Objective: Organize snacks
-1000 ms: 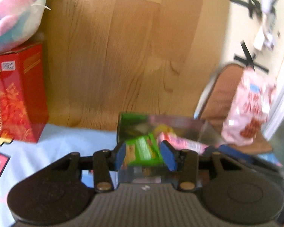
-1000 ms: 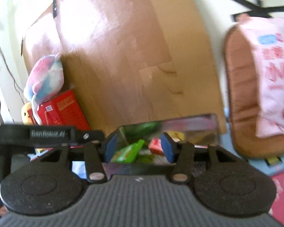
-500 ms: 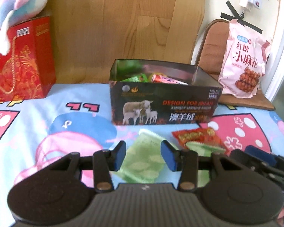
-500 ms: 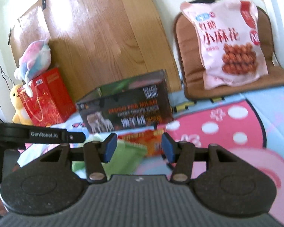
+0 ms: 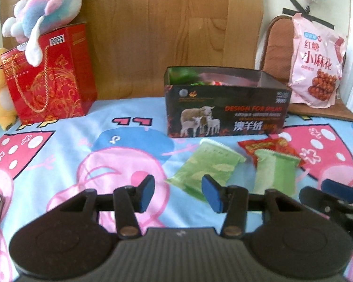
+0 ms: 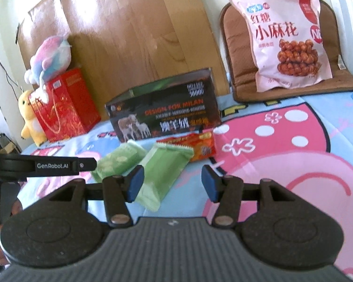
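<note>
A cartoon-print cloth (image 5: 58,145) covers the surface, with a wood panel (image 5: 153,35) behind. Both tools are spread wide and hold nothing. One green packet (image 5: 206,165) lies just ahead of the left gripper (image 5: 177,193), another (image 6: 163,171) ahead of the right gripper (image 6: 170,185), and the box (image 5: 226,115) stands beyond. The packets look light, soft and crinkly; pinching across the flat middle seems safest.

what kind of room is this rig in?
Probably a home bedroom: cartoon-print bedsheet as the work surface, plush toys on a red gift bag, and a wooden headboard-like panel behind.
</note>
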`<state>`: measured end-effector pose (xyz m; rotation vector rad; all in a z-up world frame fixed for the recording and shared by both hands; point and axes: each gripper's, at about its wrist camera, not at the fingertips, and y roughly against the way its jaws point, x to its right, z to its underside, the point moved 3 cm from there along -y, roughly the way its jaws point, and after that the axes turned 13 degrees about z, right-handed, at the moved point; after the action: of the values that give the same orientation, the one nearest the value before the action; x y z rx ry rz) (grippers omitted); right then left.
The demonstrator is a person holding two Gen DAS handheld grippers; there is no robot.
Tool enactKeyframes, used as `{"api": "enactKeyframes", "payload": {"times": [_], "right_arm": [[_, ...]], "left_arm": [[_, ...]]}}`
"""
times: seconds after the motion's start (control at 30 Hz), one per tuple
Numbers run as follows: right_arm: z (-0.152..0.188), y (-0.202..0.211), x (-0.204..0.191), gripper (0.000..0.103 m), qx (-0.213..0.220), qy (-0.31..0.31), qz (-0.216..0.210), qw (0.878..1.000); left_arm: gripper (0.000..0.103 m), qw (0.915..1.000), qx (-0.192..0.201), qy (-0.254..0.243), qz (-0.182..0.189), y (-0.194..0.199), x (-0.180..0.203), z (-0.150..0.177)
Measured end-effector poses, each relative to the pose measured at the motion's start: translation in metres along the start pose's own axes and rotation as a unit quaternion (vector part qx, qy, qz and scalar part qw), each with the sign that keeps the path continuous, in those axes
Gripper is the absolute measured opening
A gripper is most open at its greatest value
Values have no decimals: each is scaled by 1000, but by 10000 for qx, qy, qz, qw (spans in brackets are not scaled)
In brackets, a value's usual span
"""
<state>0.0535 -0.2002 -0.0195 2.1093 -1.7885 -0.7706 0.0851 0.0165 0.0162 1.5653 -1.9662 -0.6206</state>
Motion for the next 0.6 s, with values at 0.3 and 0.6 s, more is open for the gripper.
{"api": "enactKeyframes", "payload": {"times": [0.3, 0.6], "right_arm": [[6, -15, -4, 89, -314, 176, 196, 9992], [6, -18, -8, 95, -346, 375, 219, 9985]], "left_arm": [[49, 9998, -16, 43, -192, -5, -9, 6], [54, 9998, 114, 105, -82, -7, -16, 11]]}}
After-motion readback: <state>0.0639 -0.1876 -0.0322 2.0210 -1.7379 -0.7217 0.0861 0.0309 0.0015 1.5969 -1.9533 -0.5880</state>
